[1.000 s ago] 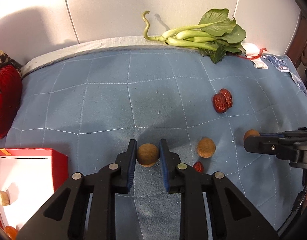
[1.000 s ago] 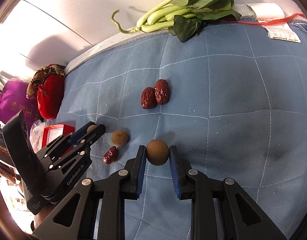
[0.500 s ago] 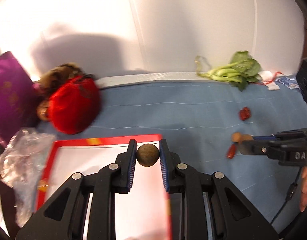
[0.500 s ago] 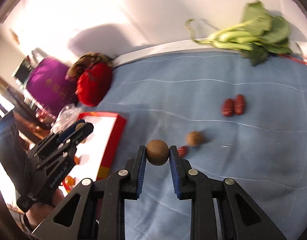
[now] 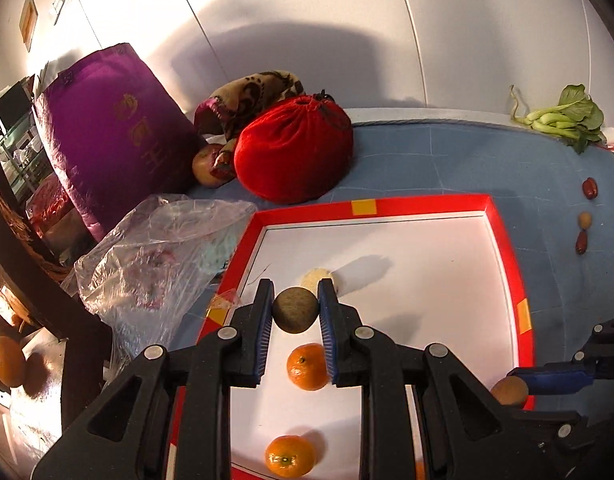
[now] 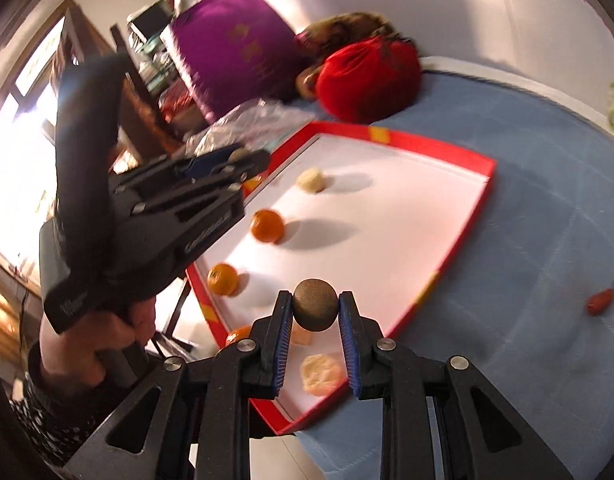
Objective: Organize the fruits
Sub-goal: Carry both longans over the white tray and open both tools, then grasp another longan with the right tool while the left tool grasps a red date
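My left gripper [image 5: 295, 312] is shut on a round brown fruit [image 5: 296, 309] and holds it above the white floor of a red-rimmed tray [image 5: 427, 204]. My right gripper [image 6: 314, 312] is shut on a second round brown fruit [image 6: 315, 305] above the tray's near right part [image 6: 459, 256]. In the tray lie small oranges [image 5: 307, 366] [image 6: 267, 226] and pale peeled fruits [image 6: 311, 180] [image 6: 321, 374]. On the blue cloth to the right lie red dates [image 5: 589, 188] and another brown fruit [image 5: 585, 221].
A red drawstring pouch [image 5: 295, 152], a purple bag [image 5: 115, 132] and a clear plastic bag [image 5: 159, 256] lie left of and behind the tray. Bok choy [image 5: 563, 120] lies at the far right by the wall. A dark wooden frame [image 5: 39, 280] stands at the left.
Both grippers have carried their brown fruits left from the blue cloth to above the red tray. The tray's oranges and peeled fruits have come into view.
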`<state>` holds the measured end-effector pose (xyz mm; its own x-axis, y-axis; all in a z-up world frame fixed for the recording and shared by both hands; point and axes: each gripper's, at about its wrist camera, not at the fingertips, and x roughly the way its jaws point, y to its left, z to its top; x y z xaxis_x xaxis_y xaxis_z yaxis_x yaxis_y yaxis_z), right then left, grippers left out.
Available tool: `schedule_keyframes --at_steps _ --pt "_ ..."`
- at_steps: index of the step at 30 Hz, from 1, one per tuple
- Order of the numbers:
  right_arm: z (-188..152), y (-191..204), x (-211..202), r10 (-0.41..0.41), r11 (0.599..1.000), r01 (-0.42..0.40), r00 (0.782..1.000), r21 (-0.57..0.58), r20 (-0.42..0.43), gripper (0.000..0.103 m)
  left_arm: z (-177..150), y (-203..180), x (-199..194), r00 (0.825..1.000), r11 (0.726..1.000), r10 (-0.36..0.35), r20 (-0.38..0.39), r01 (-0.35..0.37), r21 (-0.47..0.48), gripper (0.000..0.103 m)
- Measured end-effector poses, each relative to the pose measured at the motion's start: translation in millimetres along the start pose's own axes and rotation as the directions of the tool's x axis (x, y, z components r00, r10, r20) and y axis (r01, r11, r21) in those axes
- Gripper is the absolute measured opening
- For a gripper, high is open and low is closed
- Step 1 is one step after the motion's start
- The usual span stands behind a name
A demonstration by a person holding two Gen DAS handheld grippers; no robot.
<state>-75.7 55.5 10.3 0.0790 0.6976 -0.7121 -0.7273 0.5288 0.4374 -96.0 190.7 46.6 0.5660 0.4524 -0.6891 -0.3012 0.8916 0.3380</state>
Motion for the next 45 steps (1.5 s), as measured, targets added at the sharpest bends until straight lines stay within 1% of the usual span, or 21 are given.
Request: schedule_keyframes --at_steps 4,7,9,13,14,15,17,19,20,21,23,26,28,30,31,32,34,37,40,43,45 --pt "-7.3 8.5 22.1 -0.016 0.999 0.015 0.999 -0.045 -0.036 0.024 -5.3 4.5 11.2 0.999 1.0 0.007 -0.042 -0.007 0.003 0.02" --pt "-14.1 6.7 32.0 -0.02 0.999 0.017 0.998 -0.046 -0.059 0.024 -5.1 0.2 13.6 0.998 1.0 0.013 -0.061 -0.013 0.014 0.02" --pt "-15.5 6.0 32.0 -0.016 0.999 0.014 0.998 -0.046 -0.056 0.027 -4.4 -4.5 15.5 0.997 1.0 0.016 -0.073 -0.014 0.025 0.02" --pt "-12.2 7.4 26.5 -0.009 0.999 0.007 0.999 -0.044 -0.052 0.027 0.6 -10.7 13.7 0.997 0.999 0.033 -0.068 -0.03 0.035 0.022" --pt "-11.0 5.9 20.4 0.002 0.999 -0.004 0.999 -0.035 -0.042 0.027 2.8 -11.9 11.5 0.998 0.999 0.03 -0.057 -0.028 0.031 0.026" --pt "-8.1 5.3 15.1 0.008 1.0 -0.009 1.0 -0.03 -0.029 0.027 5.3 -12.3 10.0 0.998 0.999 0.028 -0.051 -0.027 0.026 0.036" --pt "-1.2 -0.3 -2.7 0.013 1.0 -0.012 1.0 -0.016 0.014 0.029 12.4 -14.9 4.3 0.999 1.0 0.019 -0.026 -0.019 0.007 0.048" --pt "6.5 -11.6 -23.3 0.007 1.0 -0.007 0.998 0.008 0.056 0.031 23.0 -21.2 -6.2 0.999 1.0 -0.024 0.022 0.024 -0.014 0.049" --pt "10.2 -19.6 -35.8 -0.008 1.0 0.006 0.997 0.021 0.079 0.031 28.6 -26.1 -10.5 0.998 0.999 -0.047 0.042 0.048 -0.014 0.053" --pt "13.6 -27.7 -47.1 -0.027 0.999 0.024 0.995 0.035 0.1 0.031 34.0 -32.6 -16.1 0.995 0.997 -0.075 0.064 0.075 -0.01 0.06" --pt "20.7 -52.5 -75.5 -0.083 0.994 0.07 0.985 0.089 0.151 0.031 44.5 -51.6 -27.2 0.985 0.991 -0.137 0.102 0.137 0.009 0.066" --pt "26.0 -94.4 -116.1 -0.144 0.975 0.104 0.969 0.196 0.2 0.033 55.9 -87.7 -36.0 0.969 0.975 -0.218 0.116 0.211 0.072 0.071" --pt "25.2 -119.6 -137.1 -0.194 0.956 0.135 0.958 0.261 0.212 0.034 60.3 -112.1 -38.7 0.961 0.964 -0.255 0.105 0.243 0.11 0.071" --pt "21.5 -140.9 -149.7 -0.226 0.936 0.154 0.952 0.318 0.205 0.035 63.8 -139.4 -39.0 0.951 0.947 -0.299 0.081 0.285 0.147 0.072" --pt "18.9 -152.3 -153.2 -0.24 0.923 0.163 0.952 0.348 0.191 0.035 66.3 -151.7 -39.2 0.942 0.935 -0.33 0.061 0.317 0.161 0.073" --pt "16.1 -160.0 -154.4 -0.246 0.916 0.168 0.952 0.365 0.179 0.035 68.5 -163.2 -38.1 0.932 0.922 -0.36 0.038 0.349 0.17 0.076" --pt "12.4 -174.5 -149.4 -0.255 0.901 0.181 0.956 0.395 0.145 0.035 71.2 -182.0 -32.2 0.919 0.904 -0.394 -0.01 0.389 0.175 0.08" --pt "8.8 -190.8 -131.5 -0.272 0.881 0.218 0.96 0.419 0.072 0.035 68.5 -200.2 -12.8 0.92 0.907 -0.377 -0.104 0.389 0.161 0.08" --pt "7.7 -200.9 -106.6 -0.288 0.872 0.257 0.958 0.417 0.011 0.035 61.6 -199.8 2.1 0.919 0.916 -0.356 -0.171 0.38 0.131 0.08" --pt "7.2 -209.2 -89.3 -0.295 0.863 0.277 0.955 0.423 -0.025 0.035 57.5 -189.7 4.2 0.911 0.916 -0.371 -0.182 0.391 0.093 0.08" --pt "9.2 -213.0 -82.0 -0.297 0.859 0.281 0.954 0.428 -0.031 0.034 56.3 -185.1 -0.4 0.915 0.917 -0.368 -0.166 0.387 0.097 0.08"
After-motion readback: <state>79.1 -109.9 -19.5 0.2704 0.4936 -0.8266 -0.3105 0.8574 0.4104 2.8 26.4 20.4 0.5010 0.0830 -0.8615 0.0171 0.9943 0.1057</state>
